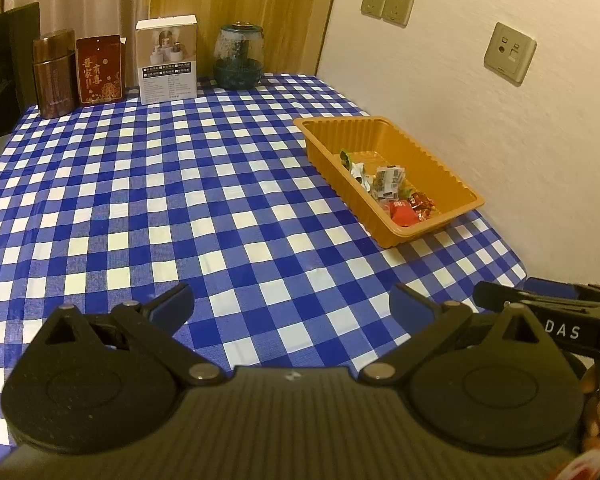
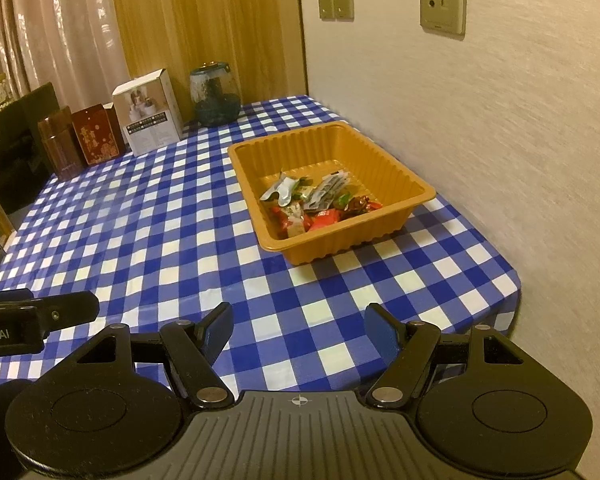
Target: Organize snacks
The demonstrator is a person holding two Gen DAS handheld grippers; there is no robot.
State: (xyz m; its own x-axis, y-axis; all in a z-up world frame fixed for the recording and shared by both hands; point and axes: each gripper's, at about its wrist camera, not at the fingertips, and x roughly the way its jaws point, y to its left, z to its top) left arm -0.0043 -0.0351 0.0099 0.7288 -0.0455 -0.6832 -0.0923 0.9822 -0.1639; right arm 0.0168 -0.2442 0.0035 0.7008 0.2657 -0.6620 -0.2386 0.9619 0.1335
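Nearest, the left gripper (image 1: pixel 291 308) and right gripper (image 2: pixel 299 332) hold blue-padded fingers wide, empty, over the blue-white checked counter (image 1: pixel 140 200). Beyond, wrapped snacks (image 2: pixel 314 200) lie in a ribbed orange plastic tray (image 2: pixel 380 236). Farthest stands a red box (image 1: pixel 99 70) with gold Chinese characters.

Both wrist views look forward from the near desk (image 1: pixel 140 200) edge, low and close; each shares the orange tray (image 1: pixel 452 178) (image 2: pixel 396 178) beside the wall.
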